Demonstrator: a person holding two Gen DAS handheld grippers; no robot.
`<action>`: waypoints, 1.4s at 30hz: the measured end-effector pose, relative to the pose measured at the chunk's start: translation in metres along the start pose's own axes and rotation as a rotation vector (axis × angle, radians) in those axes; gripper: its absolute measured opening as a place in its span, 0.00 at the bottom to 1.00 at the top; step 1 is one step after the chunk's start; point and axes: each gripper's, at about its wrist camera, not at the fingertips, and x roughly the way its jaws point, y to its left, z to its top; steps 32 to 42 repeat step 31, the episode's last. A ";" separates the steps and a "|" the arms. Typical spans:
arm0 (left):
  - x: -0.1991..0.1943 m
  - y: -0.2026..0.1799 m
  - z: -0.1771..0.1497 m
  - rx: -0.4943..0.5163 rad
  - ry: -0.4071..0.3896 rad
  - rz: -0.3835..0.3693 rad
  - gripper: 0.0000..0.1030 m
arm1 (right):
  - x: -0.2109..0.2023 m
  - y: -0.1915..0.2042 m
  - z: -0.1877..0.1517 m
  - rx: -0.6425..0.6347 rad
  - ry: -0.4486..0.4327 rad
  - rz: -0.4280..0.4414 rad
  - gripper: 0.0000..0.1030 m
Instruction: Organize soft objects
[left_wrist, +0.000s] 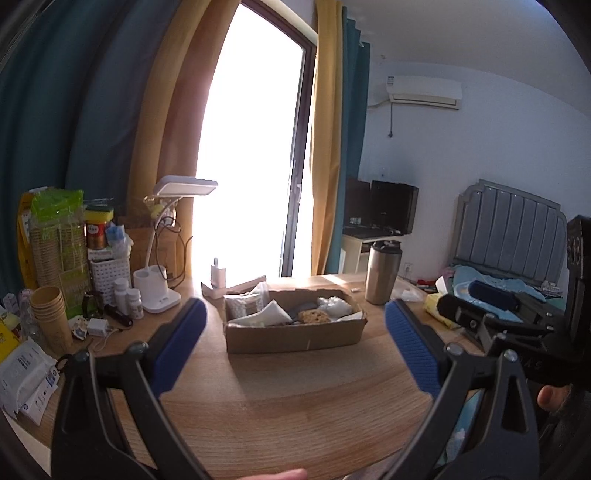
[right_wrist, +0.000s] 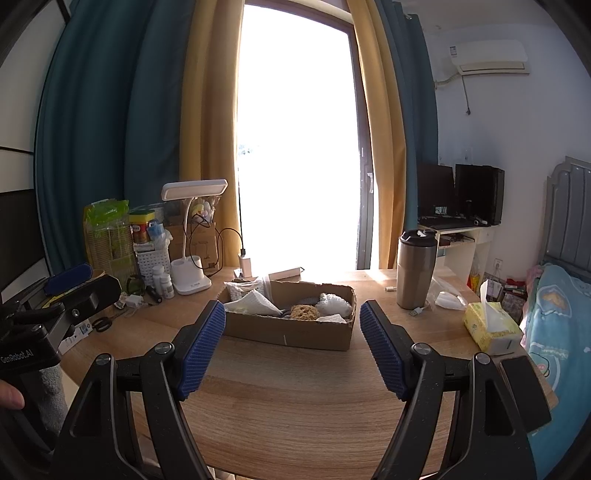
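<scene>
Both black grippers with blue ribbed pads, left gripper (left_wrist: 295, 332) and right gripper (right_wrist: 291, 328), hover above the light wooden desk (right_wrist: 295, 406), jaws apart and empty. Ahead sits a shallow brown cardboard box (right_wrist: 291, 334) holding a tan sponge (right_wrist: 304, 312), white fluffy bundle (right_wrist: 334, 303) and folded white cloth (right_wrist: 255, 304).

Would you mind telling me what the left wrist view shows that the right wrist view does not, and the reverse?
Only the left wrist view shows the stack of paper cups and the white wipes pack. Only the right wrist view shows the whole yellow tissue pack. Both share the cardboard box of soft items, the steel tumbler, the desk lamp, and open, empty grippers: left gripper, right gripper.
</scene>
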 end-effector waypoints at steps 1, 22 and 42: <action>0.000 0.000 0.000 0.000 0.000 0.000 0.96 | 0.000 0.000 0.000 0.000 0.001 -0.001 0.76; -0.001 -0.003 -0.001 0.000 0.007 -0.008 0.96 | 0.002 -0.001 -0.003 0.003 0.006 -0.001 0.76; 0.005 -0.005 0.000 0.032 0.012 -0.023 0.96 | 0.004 -0.003 -0.005 0.007 0.012 -0.012 0.76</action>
